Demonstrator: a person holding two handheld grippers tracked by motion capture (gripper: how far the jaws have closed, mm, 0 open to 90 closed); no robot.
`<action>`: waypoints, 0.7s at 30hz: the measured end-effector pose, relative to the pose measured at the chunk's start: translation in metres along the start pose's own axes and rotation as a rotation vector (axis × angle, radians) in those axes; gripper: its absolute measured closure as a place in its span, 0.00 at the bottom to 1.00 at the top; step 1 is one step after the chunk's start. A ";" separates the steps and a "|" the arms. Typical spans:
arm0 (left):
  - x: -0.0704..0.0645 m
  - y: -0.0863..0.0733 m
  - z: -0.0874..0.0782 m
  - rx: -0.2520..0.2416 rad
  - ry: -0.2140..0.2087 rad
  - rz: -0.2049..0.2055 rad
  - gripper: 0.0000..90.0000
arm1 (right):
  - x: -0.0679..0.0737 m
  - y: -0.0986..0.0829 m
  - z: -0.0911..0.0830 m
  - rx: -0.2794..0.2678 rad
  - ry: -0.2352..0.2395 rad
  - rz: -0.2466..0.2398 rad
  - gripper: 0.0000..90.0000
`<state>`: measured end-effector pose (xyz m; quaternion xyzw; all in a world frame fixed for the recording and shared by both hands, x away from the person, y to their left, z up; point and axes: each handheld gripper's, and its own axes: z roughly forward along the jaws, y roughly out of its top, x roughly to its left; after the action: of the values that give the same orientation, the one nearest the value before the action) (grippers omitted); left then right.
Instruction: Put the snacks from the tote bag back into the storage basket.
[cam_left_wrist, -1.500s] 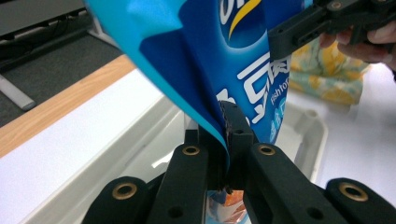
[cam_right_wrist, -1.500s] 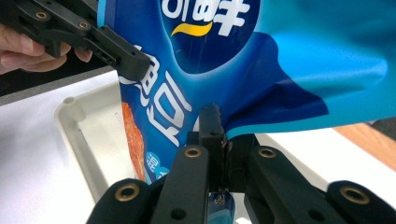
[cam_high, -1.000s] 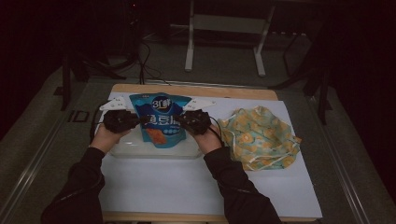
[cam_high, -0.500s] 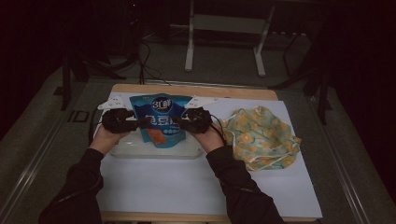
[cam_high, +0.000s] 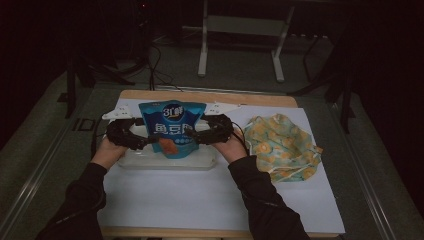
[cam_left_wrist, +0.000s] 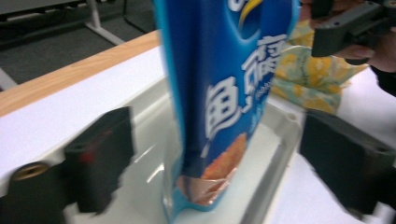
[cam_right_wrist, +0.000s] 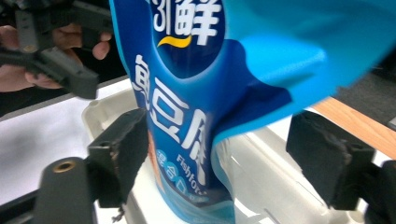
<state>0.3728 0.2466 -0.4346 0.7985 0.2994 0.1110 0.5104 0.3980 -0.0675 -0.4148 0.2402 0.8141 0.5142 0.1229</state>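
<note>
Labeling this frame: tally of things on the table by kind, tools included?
Snack bag, blue: 1
Clear plastic tray: 1
Patterned yellow cloth: 1
White sheet covering the table: 1
Handheld tools, left tool and right tool: 2
Total: 6

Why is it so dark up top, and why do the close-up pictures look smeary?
High view: dim room, black background, only the white table sheet catches light. Left gripper view: blue snack bag and the jaws are blurred. Right gripper view: the bag's near edge is soft, and the clear tray shows pale glare streaks.
</note>
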 end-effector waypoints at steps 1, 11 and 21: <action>-0.002 -0.001 -0.001 -0.002 0.001 -0.003 0.06 | -0.001 -0.001 -0.002 -0.007 -0.004 0.003 0.20; -0.015 -0.011 -0.008 -0.035 0.014 -0.012 0.03 | -0.009 -0.009 -0.023 0.011 -0.033 -0.019 0.20; -0.028 -0.029 -0.022 -0.041 0.040 -0.045 0.03 | -0.011 -0.020 -0.047 0.025 -0.060 -0.038 0.20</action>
<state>0.3297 0.2553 -0.4468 0.7785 0.3249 0.1214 0.5231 0.3815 -0.1171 -0.4120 0.2416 0.8209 0.4940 0.1540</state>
